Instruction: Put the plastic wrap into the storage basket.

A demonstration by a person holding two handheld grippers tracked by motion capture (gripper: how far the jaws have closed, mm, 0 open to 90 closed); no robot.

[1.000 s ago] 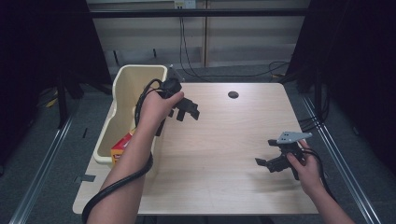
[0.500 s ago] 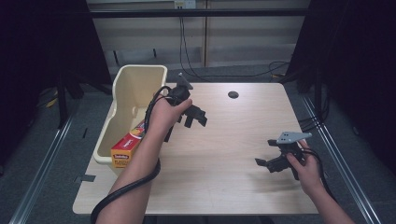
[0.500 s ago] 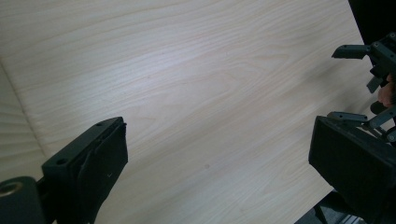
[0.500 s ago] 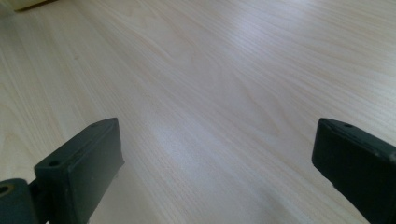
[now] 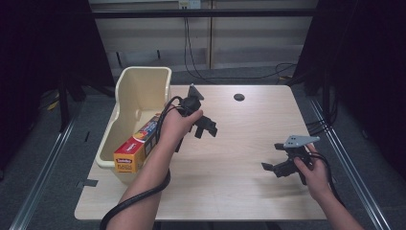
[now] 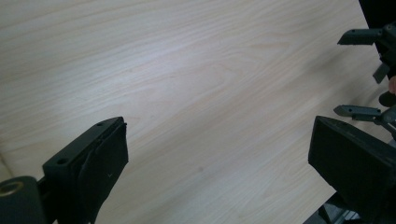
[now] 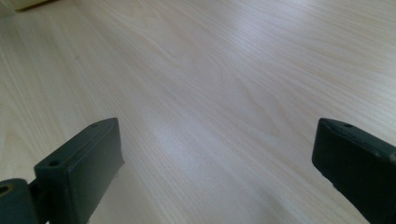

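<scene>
cream bin (image 5: 139,91), orange box (image 5: 136,148), wooden table (image 5: 239,191)

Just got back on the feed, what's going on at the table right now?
A person holds a gripper in each hand over a light wooden table. The left gripper is open and empty, just right of a cream bin at the table's left edge. A yellow and orange box lies in that bin, one end sticking out over the near rim. The right gripper is also open and empty, low over bare wood near the right side. Neither is touching the box.
</scene>
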